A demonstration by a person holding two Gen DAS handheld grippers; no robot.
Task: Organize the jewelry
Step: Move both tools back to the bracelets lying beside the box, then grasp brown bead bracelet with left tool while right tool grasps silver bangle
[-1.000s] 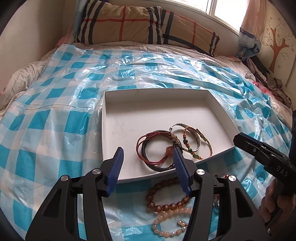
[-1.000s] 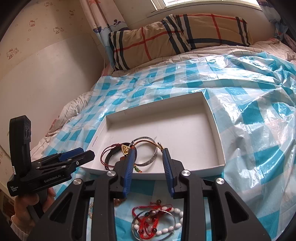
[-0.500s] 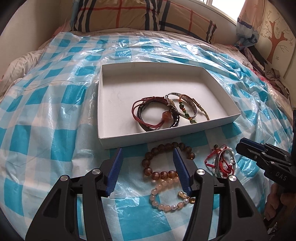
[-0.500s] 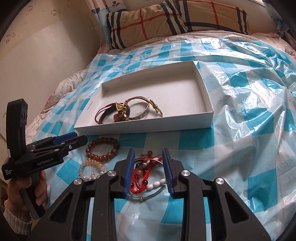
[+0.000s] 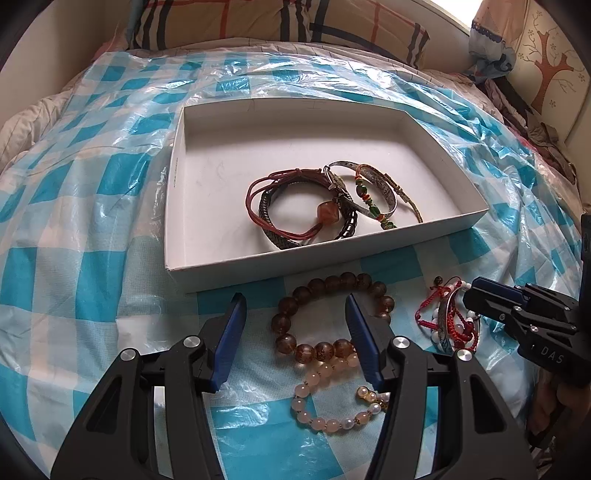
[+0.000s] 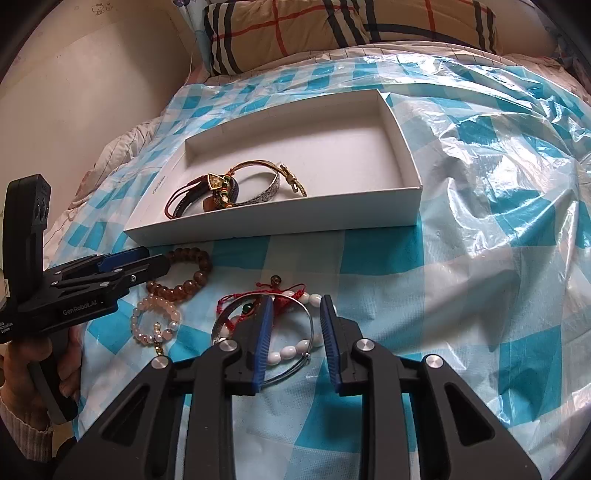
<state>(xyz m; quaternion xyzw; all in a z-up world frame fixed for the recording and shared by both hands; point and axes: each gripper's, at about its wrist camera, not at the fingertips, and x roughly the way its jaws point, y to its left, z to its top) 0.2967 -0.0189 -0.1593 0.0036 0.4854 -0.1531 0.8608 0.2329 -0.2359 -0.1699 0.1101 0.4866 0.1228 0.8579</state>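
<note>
A white box (image 5: 258,258) (image 6: 280,221) lies on the checked sheet and holds several bracelets (image 5: 306,206) (image 6: 229,188). In front of it lie a brown bead bracelet (image 5: 321,317) (image 6: 184,273), a pink bead bracelet (image 5: 332,398) (image 6: 155,321), and a tangle of red cord, white beads and a silver bangle (image 5: 450,321) (image 6: 291,325). My left gripper (image 5: 293,306) is open over the brown bead bracelet. My right gripper (image 6: 297,304) is open, its jaws straddling the red-cord tangle.
A blue-and-white checked plastic sheet (image 6: 480,184) covers the bed. Plaid pillows (image 5: 295,22) (image 6: 332,26) lie at the far end. A white wall (image 6: 92,92) stands on the left side.
Both grippers have pulled back from over the box and dropped toward the loose bracelets in front of it. Both stayed open.
</note>
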